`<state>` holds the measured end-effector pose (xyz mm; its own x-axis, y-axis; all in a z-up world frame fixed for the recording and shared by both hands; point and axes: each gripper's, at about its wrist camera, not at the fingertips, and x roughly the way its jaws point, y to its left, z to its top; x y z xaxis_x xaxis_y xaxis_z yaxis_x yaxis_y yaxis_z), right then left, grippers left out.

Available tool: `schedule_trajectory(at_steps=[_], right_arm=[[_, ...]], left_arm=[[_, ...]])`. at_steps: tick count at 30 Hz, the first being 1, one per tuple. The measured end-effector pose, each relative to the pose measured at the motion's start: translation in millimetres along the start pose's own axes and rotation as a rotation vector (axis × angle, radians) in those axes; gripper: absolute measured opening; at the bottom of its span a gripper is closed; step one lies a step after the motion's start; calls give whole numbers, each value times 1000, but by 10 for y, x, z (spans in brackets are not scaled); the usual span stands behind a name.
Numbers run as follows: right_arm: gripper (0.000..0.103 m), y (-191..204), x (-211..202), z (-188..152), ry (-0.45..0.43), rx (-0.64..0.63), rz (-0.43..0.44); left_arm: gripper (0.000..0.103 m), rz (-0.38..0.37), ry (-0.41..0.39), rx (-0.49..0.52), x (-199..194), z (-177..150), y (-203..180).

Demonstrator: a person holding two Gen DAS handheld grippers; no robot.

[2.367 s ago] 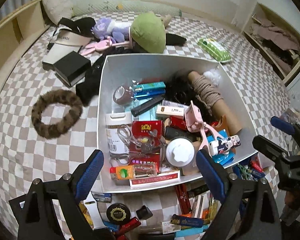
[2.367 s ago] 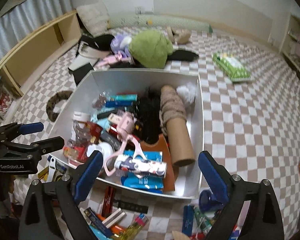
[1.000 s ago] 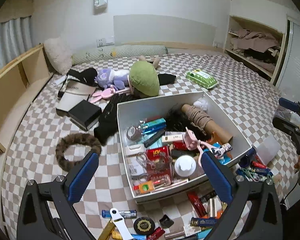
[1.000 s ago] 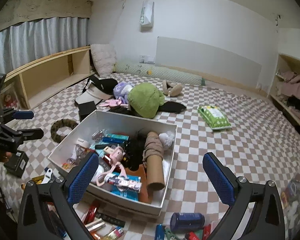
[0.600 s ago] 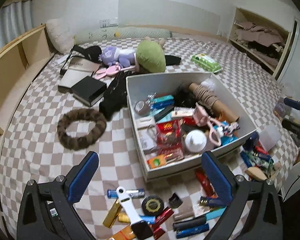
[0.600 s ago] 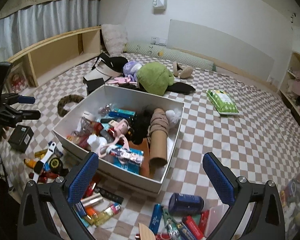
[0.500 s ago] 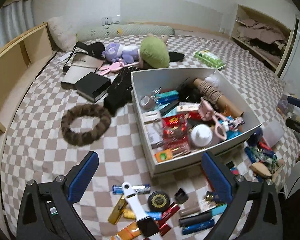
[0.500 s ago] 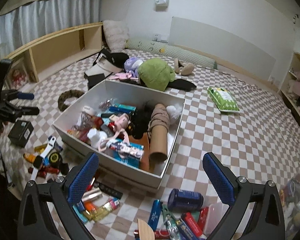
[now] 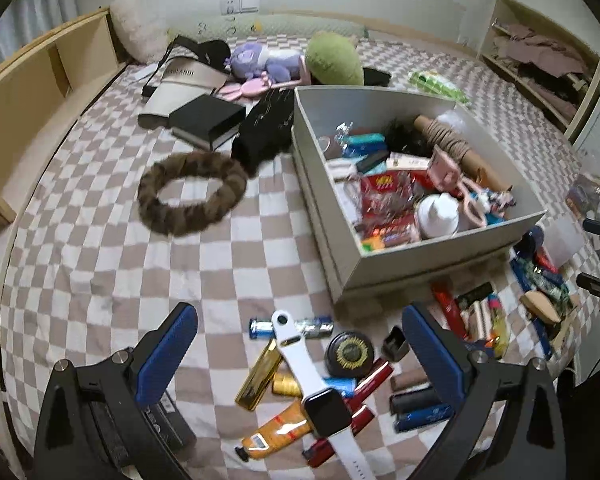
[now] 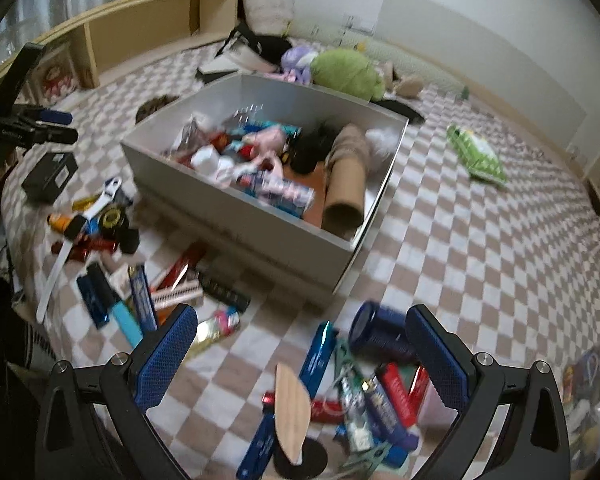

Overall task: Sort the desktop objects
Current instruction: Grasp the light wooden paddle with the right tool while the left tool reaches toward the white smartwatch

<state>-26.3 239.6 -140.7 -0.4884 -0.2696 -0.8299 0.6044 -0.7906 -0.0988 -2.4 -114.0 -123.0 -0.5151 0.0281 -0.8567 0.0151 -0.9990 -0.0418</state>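
A grey box crammed with small items sits on the checkered bed cover. Loose items lie in front of it. My left gripper hangs open above a white smartwatch, a gold bar, a round black tin and an orange tube. My right gripper is open over a dark blue can, a blue bar, a wooden piece and red lighters. Neither gripper holds anything.
A furry brown ring, a black box, plush toys and a green wipes pack lie on the bed. A small black box sits at the left edge. Wooden shelving lines the left side.
Both grippers have dropped and tilted down toward the loose items in front of the box, which now fill the lower frames. The left one shifted left. Both stayed open.
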Motion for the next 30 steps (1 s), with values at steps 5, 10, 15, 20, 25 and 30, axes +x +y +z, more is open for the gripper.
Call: schedule_trajectory(at_steps=[5, 10, 15, 20, 25, 30], right_arm=[[102, 89, 97, -136, 61, -5, 30], [97, 194, 272, -276, 151, -33, 63], [94, 158, 428, -386, 230, -6, 87], [80, -26, 548, -487, 303, 69, 109], [66, -155, 621, -578, 347, 107, 115], [63, -205, 673, -643, 375, 113, 117]], left_arm=[[101, 10, 53, -5, 118, -118, 25], [101, 12, 118, 22, 257, -239, -45], [101, 29, 208, 27, 423, -386, -128], [96, 21, 278, 39, 564, -525, -238], [95, 45, 336, 60, 693, -642, -325], [95, 76, 384, 55, 823, -715, -319]])
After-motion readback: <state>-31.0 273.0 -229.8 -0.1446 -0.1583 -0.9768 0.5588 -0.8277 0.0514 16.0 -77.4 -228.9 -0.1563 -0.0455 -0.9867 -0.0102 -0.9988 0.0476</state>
